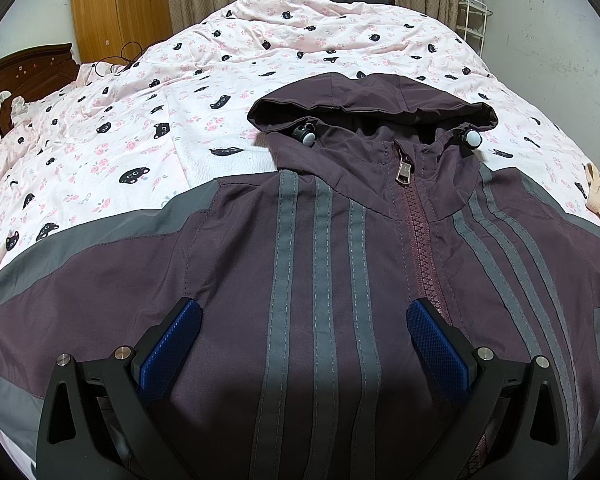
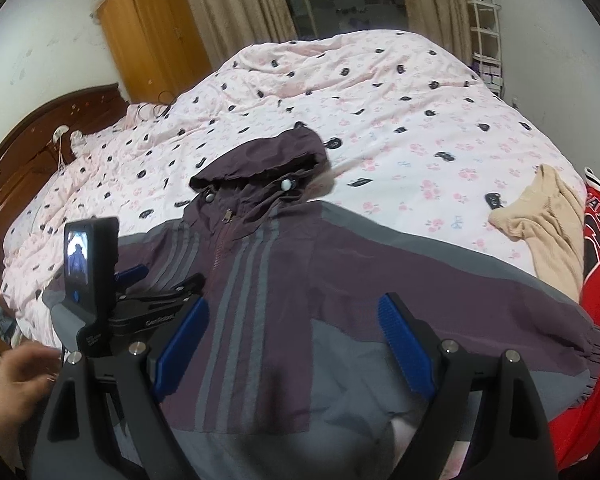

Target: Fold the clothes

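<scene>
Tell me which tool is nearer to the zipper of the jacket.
Left. The left tool hangs over the jacket's chest, one finger beside the zipper. The right tool is further out, toward the sleeve.

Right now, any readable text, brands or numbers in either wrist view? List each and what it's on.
"ART": white letters on the red jersey at the right edge, cut off by the frame, so only part of a word.
"GenRobot" (my best reading, small and blurred): white print on the black body of the left tool, seen from the right wrist view.
Small white print on the camera mount below its screen: too blurred to read.
Purple jacket: no text visible.
</scene>
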`<state>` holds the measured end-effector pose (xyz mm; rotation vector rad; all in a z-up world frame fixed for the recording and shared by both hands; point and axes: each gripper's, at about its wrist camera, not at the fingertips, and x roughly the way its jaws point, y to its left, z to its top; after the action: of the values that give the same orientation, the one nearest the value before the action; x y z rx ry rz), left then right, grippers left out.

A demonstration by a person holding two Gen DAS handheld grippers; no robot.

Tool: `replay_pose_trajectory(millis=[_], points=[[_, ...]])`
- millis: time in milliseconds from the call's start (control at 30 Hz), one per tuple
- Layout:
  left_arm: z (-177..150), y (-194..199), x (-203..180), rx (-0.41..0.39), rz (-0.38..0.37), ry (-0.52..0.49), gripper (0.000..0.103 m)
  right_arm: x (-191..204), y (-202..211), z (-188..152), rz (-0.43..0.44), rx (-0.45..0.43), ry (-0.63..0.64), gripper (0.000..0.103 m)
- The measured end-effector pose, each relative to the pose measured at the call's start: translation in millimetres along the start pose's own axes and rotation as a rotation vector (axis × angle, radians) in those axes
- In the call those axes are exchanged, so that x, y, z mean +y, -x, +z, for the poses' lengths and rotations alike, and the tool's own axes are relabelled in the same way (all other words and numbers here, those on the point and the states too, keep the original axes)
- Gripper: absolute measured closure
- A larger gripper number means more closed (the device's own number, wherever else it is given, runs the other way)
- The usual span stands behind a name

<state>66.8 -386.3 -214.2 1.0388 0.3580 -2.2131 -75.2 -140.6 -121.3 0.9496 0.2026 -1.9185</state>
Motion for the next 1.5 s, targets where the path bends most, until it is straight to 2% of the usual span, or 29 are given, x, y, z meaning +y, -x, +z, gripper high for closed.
replay_pose_trajectory(millis=[300, 467, 900, 1100, 1200, 1333, 1500], points=[[-0.9, 0.4, 0.3, -0.004, 0.002, 0.001, 0.000, -21.8, -13.5, 5.7, 0.040, 0.044, -0.097, 0.015], [-1.8, 0.8, -0.3, -0.009, 0.011, 0.002, 0.000, -19.6, -30.6, 9.0, 0.078, 0.077, -0.130, 0.015], [-0.5, -1.6, -2.2, 0.002, 0.025, -0.015, 0.000, -24.8, -42.6, 10.3, 0.085, 0.090, -0.161, 0.015], [2.2, 3.5, 1.7, 0.014, 0.008, 0.002, 0.000, -25.8, -47.4, 10.5, 0.073, 0.094, -0.159, 0.015], [4.3, 13.4, 11.1, 0.031, 0.005, 0.010, 0.000, -25.5, -48.2, 8.6, 0.070, 0.097, -0.157, 0.015], [5.1, 35.6, 43.3, 0.022, -0.031, 0.051, 0.000, -26.2, -47.5, 7.5, 0.073, 0.096, -0.162, 0.015], [-4.5, 66.8, 103.1, -0.002, -0.107, 0.194, 0.000, -25.3, -46.2, 8.0, 0.081, 0.093, -0.158, 0.015]])
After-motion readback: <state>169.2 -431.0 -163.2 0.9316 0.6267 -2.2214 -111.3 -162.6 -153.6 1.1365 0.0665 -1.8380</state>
